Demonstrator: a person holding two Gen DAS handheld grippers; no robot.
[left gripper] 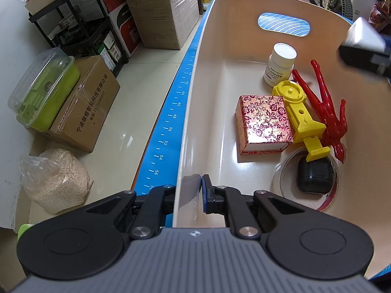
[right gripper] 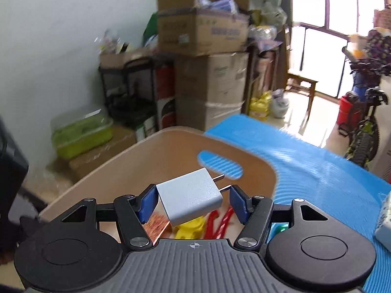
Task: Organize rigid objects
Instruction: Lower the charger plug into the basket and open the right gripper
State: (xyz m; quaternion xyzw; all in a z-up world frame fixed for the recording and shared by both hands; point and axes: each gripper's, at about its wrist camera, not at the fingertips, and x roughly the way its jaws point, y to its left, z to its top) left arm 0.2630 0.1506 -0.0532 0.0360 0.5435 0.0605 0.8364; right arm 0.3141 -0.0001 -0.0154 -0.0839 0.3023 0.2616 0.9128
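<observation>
A beige bin [left gripper: 210, 48] stands on a blue mat [left gripper: 171, 122]. My left gripper [left gripper: 195, 183] is shut on the bin's near wall, one finger inside and one outside. In the bin lie a white pill bottle [left gripper: 281, 63], a red floral box [left gripper: 262, 122], a yellow plastic part [left gripper: 300, 112], a red plastic figure [left gripper: 327, 112] and a tape roll [left gripper: 283, 178] around a black object [left gripper: 314, 175]. My right gripper [right gripper: 193, 201] is shut on a white charger plug [right gripper: 189, 200], held tilted above the bin [right gripper: 110, 168]. The left wrist view shows that charger [left gripper: 364, 35] over the bin's far right rim.
Cardboard boxes [left gripper: 161, 12], a black shelf rack [left gripper: 73, 24], a green lidded container [left gripper: 44, 90] and a bag of grain [left gripper: 53, 180] crowd the floor left of the mat. A bicycle [right gripper: 364, 127] stands at the right. A patterned box [right gripper: 383, 224] lies on the mat [right gripper: 317, 183].
</observation>
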